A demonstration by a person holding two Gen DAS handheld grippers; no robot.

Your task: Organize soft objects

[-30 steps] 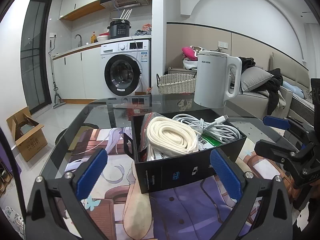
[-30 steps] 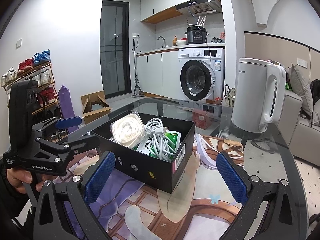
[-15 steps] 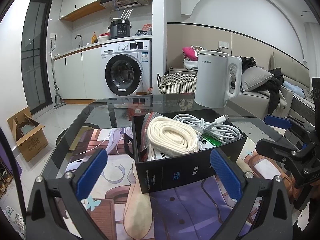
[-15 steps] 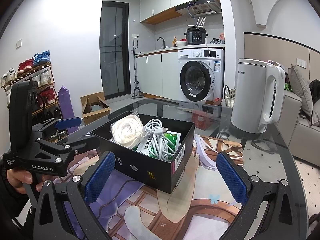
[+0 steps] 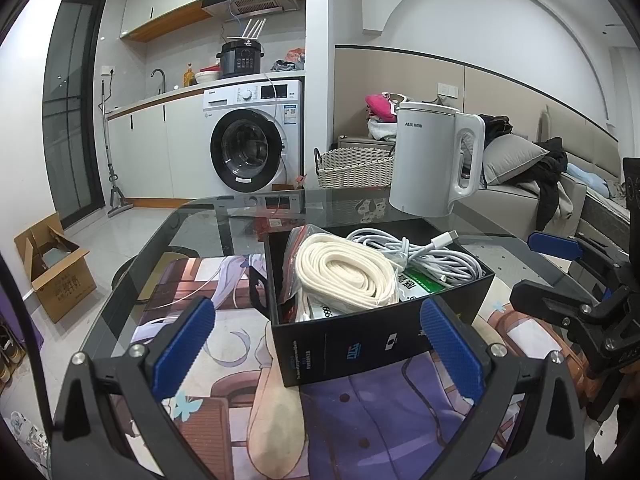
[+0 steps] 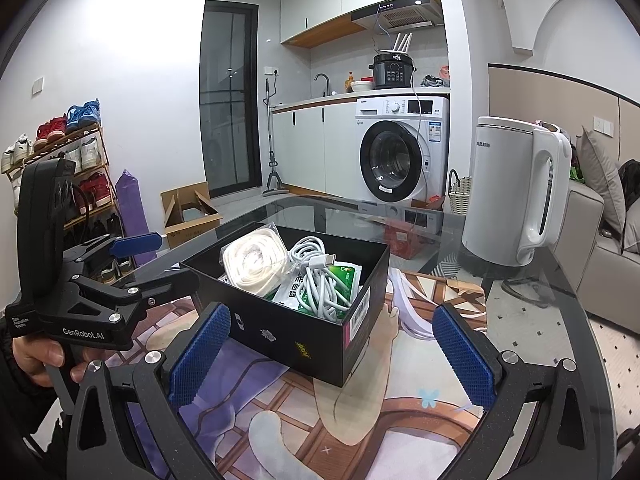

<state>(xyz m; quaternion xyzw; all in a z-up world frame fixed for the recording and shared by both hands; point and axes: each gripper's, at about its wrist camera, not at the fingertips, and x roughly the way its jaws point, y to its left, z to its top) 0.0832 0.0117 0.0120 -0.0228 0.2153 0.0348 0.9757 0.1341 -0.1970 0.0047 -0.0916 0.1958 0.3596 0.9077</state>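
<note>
Left gripper (image 5: 316,344): jaws apart, empty | right gripper (image 6: 332,348): jaws apart, empty | open black cardboard box (image 5: 352,344) just ahead, between both, on glass table (image 5: 208,216) | flat cream coiled strap (image 5: 344,276) in its left half, long axis near-to-far; left gripper judged nearer.

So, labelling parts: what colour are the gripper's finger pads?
Blue pads, clearest in the right wrist view.

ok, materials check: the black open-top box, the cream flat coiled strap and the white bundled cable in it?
Black open-top box: looks like printed cardboard, matte, with thin straight walls and stickers on the side. Cream flat coiled strap: seems woven fabric webbing, dull and soft-edged, partly inside a clear glossy plastic bag. White bundled cable: smooth plastic or rubber jacket with a slight sheen and a moulded connector at the end.
</note>
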